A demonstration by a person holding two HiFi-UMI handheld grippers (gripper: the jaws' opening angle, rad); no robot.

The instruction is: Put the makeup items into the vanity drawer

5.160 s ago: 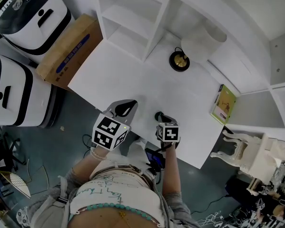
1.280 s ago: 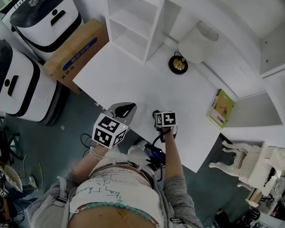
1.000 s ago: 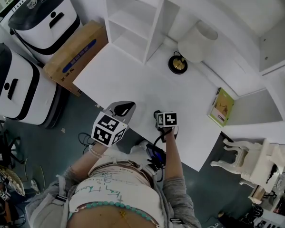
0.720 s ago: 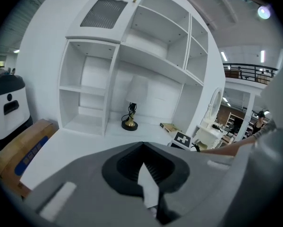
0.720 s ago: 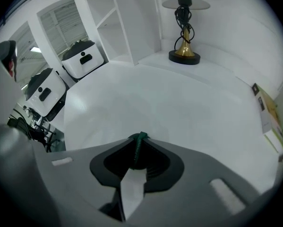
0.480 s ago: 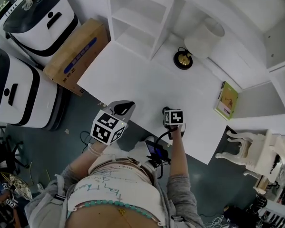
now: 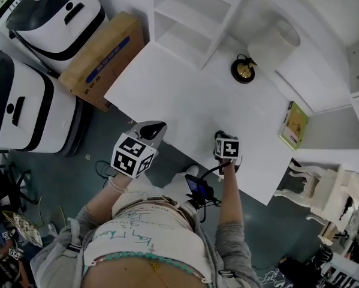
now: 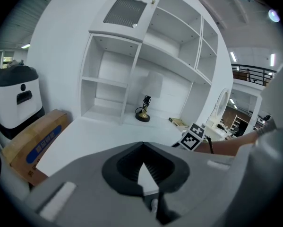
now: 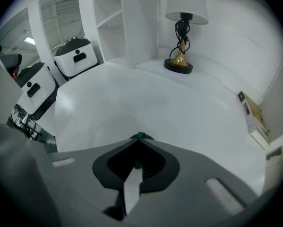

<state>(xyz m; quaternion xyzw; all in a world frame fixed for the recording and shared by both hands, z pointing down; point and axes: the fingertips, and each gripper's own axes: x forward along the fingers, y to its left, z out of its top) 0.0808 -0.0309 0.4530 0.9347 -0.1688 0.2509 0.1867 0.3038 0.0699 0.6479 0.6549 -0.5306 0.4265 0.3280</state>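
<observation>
1. The left gripper [image 8: 142, 144] has its jaws pressed together at the tips with nothing between them. In the head view it sits at the front left edge of the white tabletop [image 7: 185, 101].
2. The right gripper [image 9: 138, 139] has its jaws closed on a small green thing [image 9: 140, 136]. Only a sliver of it pokes out at the tips, too little to tell what it is. This gripper hangs over the tabletop near the front edge, to the right of the left gripper and apart from it.
3. Farther back on the tabletop stands a lamp [image 7: 244, 69] with a brass-coloured foot on a dark base and a white shade.
4. A book [image 7: 295, 125] with a yellow-green cover lies near the right rear edge, well apart from the lamp.
5. White shelves [image 7: 188, 17] rise at the back left of the tabletop.
6. On the floor to the left lies a cardboard box [image 7: 101, 62], with two white machines [image 7: 17, 107] with dark tops beside it.
</observation>
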